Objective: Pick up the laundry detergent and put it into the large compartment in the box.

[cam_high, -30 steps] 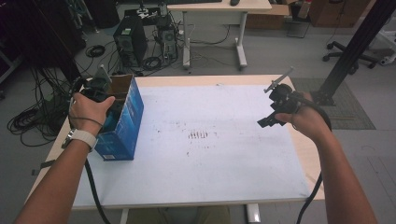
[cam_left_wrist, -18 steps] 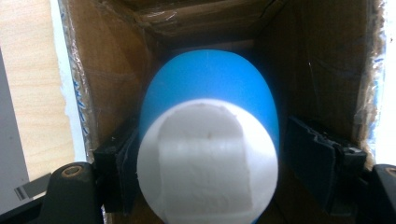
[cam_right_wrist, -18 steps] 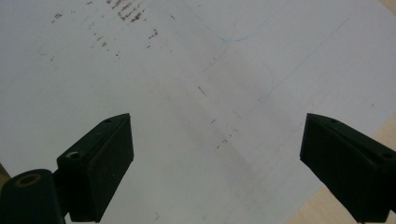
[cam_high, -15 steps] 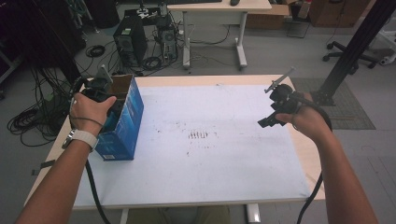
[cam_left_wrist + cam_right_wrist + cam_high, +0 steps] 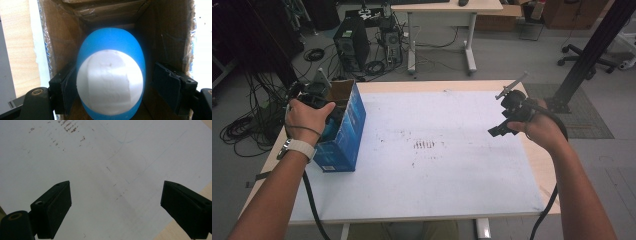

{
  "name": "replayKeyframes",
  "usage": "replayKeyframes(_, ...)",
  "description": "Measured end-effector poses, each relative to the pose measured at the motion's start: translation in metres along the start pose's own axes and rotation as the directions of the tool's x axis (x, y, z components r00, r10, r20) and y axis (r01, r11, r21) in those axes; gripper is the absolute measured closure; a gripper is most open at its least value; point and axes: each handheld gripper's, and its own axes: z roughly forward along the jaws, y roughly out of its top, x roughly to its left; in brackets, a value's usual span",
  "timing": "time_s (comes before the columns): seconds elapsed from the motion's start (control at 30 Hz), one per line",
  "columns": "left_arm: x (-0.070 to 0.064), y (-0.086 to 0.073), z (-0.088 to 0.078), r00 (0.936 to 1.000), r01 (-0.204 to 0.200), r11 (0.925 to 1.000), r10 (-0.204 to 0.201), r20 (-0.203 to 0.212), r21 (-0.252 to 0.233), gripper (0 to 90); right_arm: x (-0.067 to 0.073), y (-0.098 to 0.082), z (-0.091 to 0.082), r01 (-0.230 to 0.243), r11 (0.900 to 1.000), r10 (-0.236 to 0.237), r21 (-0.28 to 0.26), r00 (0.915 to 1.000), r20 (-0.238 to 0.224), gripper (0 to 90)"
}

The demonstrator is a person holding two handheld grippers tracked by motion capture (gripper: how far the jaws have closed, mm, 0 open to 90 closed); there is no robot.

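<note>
L gripper (image 5: pixel 110 85) is down inside the box (image 5: pixel 344 132), jaws spread w/ a blue-and-white ball (image 5: pixel 110 75) between them. L jaw looks touching or nearly so; R jaw stands apart from the ball, so not clamped yet. Ball sits straight ahead of the jaws, cardboard walls close on both sides, flaps just beyond.

Risks, as I judge them:
- closing off-centre: one jaw hits first, round smooth ball squirts deeper into the box or rolls aside.
- jaw tips catch the wall/flap, tight fit, box could tip or drag since nothing holds it.
- lifting w/ weak pinch: ball slips, drops back.

R gripper (image 5: pixel 115 207) is well apart, held over the white mat (image 5: pixel 100 157), jaws wide, empty, too far off to steady the box. Table (image 5: pixel 532 160) edge just beyond it.
</note>
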Motion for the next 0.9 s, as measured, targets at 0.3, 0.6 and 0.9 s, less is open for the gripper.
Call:
replayKeyframes(0.3, 0.000, 0.000, -0.005, 0.9999, -0.012, 0.9999, 0.012, 0.000, 0.000, 21.7, 0.001, 0.000, 0.000, 0.001, 1.000, -0.001, 0.000, 1.0000, 0.001, 9.8)
replayKeyframes(0.6, 0.001, -0.001, -0.011, 0.9997, -0.012, 0.9999, 0.013, 0.023, -0.005, 19.2, 0.002, 0.000, -0.001, 0.003, 1.000, -0.003, -0.004, 1.0000, 0.000, 9.8)
replayKeyframes(0.9, 0.004, -0.003, -0.020, 0.9996, -0.016, 0.9993, 0.017, 0.024, -0.032, 19.1, 0.003, 0.001, -0.003, 0.004, 1.000, -0.004, -0.004, 1.0000, 0.004, 9.8)
